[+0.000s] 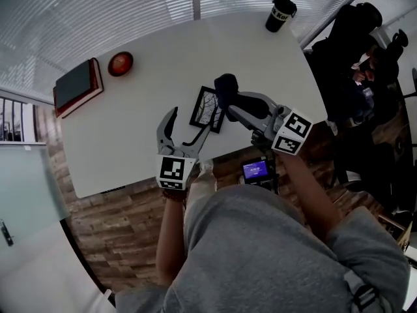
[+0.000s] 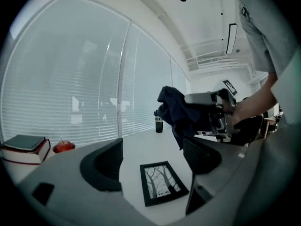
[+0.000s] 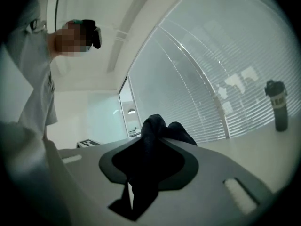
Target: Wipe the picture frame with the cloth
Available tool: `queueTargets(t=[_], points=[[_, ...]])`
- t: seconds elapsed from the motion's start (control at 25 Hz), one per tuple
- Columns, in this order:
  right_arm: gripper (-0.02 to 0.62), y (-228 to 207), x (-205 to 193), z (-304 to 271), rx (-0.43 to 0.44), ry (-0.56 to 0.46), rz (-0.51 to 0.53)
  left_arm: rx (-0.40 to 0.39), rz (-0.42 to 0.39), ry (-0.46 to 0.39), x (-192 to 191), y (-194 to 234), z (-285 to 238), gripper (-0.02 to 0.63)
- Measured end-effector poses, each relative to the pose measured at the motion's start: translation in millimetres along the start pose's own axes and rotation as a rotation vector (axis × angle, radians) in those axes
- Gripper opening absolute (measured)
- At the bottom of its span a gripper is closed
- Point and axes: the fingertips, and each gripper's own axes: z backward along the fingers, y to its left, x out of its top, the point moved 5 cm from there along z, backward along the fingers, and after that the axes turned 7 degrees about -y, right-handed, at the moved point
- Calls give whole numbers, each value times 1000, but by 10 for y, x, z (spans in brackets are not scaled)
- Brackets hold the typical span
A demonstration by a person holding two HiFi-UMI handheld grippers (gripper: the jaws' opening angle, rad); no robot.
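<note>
A black picture frame [image 1: 207,109] with a tree drawing lies flat on the white table [image 1: 150,109]; the left gripper view shows the picture frame [image 2: 162,182] below and between the jaws. My left gripper [image 1: 186,126] hangs above the table near the frame with its jaws wide apart and nothing in them. My right gripper [image 1: 229,102] is shut on a dark blue cloth [image 1: 226,89], bunched and held above the frame's right side. In the right gripper view the cloth [image 3: 149,164] fills the space between the pads. The left gripper view shows the cloth [image 2: 173,109] hanging in the air.
A black tumbler [image 1: 280,13] stands at the table's far right corner. A red apple [image 1: 120,63] and a book [image 1: 77,86] lie at the far left. Window blinds run behind the table. A black office chair [image 1: 355,51] stands to the right.
</note>
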Motion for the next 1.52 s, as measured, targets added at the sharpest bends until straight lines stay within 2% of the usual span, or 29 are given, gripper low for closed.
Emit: queueTargets(t=[0.2,0.32,0.44,0.6,0.76,1.08,1.52], points=[[110,79,189,312,-86,-17,214,96,-42,-125,445,-310,7,352],[110,104,285,510,-117,-33,268,136,-54,-166,585,-492,-30,316],[112,104,355,712,-138,-57,287,176,-72,-210,731,-679,-73,259],[110,143,390,1005,-132,-75,305,233,-107,-224,817,-948,-75,247],[110,215,408,1170,-104,-69,320,303,-119,-254,864,-1115,-34,239],[115,365,394,1432,-42,-44,325,382,-139,-310,918,-1502,72,155],[114,603,170,1763,-22,-30,341,458,-143,-273,790,-1946,306,80]])
